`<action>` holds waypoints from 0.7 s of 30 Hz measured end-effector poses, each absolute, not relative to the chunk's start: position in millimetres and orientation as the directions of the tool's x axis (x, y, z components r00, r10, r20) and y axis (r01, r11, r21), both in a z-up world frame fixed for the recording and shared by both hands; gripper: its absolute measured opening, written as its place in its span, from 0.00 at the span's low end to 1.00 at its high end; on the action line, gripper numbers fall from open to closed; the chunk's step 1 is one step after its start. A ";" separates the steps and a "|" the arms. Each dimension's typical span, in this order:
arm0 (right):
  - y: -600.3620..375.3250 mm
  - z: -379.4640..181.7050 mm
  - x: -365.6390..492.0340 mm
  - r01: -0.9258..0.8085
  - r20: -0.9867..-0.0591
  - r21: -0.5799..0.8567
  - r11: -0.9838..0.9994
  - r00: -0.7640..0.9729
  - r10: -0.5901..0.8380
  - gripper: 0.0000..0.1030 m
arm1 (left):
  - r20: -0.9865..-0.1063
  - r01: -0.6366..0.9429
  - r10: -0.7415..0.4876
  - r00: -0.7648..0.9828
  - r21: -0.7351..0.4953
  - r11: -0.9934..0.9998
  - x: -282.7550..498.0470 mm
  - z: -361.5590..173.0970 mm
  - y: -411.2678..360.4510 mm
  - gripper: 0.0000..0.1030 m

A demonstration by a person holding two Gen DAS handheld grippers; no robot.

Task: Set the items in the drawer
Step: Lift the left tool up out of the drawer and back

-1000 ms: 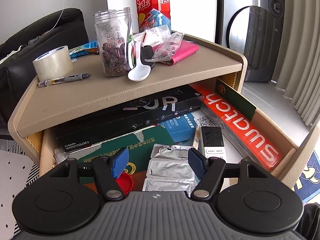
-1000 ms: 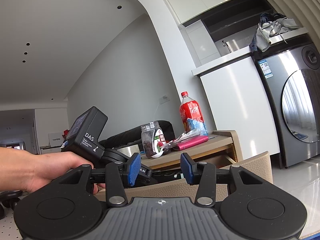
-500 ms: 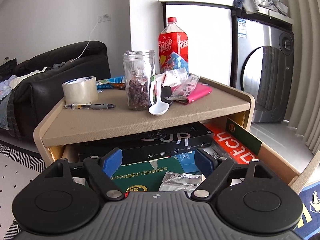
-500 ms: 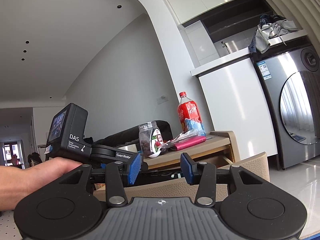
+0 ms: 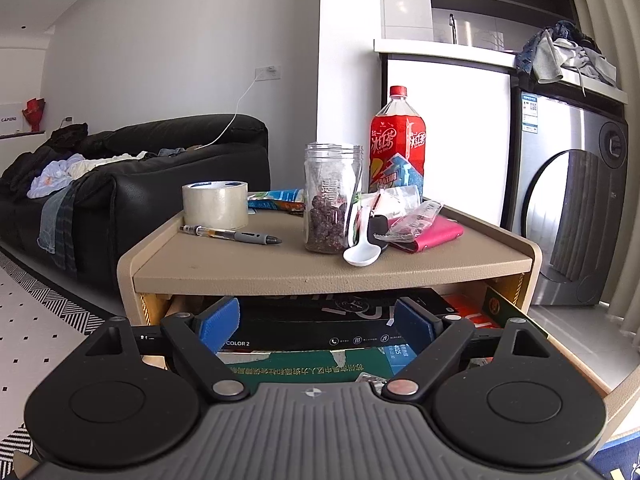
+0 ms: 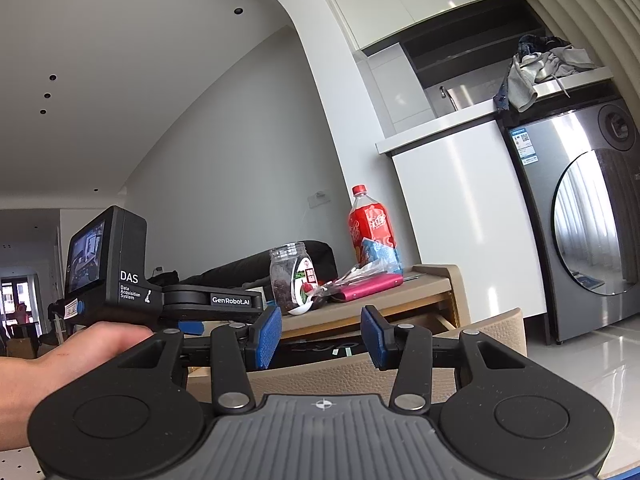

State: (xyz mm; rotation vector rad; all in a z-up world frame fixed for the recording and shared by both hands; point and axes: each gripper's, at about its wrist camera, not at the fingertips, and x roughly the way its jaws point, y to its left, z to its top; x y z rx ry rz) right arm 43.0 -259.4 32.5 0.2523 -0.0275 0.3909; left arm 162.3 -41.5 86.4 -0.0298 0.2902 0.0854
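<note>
The beige side table (image 5: 248, 276) has its drawer (image 5: 576, 368) pulled out, filled with a black watch box (image 5: 320, 324), a green packet (image 5: 296, 364) and an orange box (image 5: 468, 312). On the tabletop lie a tape roll (image 5: 215, 204), a pen (image 5: 232, 234), a glass jar (image 5: 332, 198), a white spoon (image 5: 362, 250), a pink wallet (image 5: 434, 232) and a red bottle (image 5: 396, 148). My left gripper (image 5: 318, 326) hangs open and empty in front of the drawer. My right gripper (image 6: 320, 336) is open and empty, lower, before the drawer front (image 6: 360, 376).
A black sofa (image 5: 120, 168) with clothes stands left of the table. A washing machine (image 5: 576, 200) and a white cabinet (image 5: 448, 128) stand right and behind. A hand (image 6: 68, 356) holds the left gripper's body in the right wrist view.
My left gripper has risen and tilted up from over the drawer's contents to tabletop level, its fingers spread wider. The right gripper has barely moved.
</note>
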 end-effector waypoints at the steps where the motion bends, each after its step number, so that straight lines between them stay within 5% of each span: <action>1: -259.8 32.4 42.9 -0.379 0.075 0.238 0.894 0.925 0.372 0.48 | -0.279 -0.093 0.086 0.956 -0.011 0.996 159.7 86.0 -42.6 0.86; 6: -260.2 31.6 44.5 -0.372 0.073 0.234 0.898 0.928 0.365 0.50 | -0.293 -0.108 0.106 0.950 0.011 0.994 153.6 79.0 -46.5 0.89; 21: -264.1 30.9 47.8 -0.349 0.073 0.229 0.909 0.937 0.341 0.50 | -0.148 -0.194 0.185 0.971 -0.044 0.980 52.9 71.4 -59.8 0.90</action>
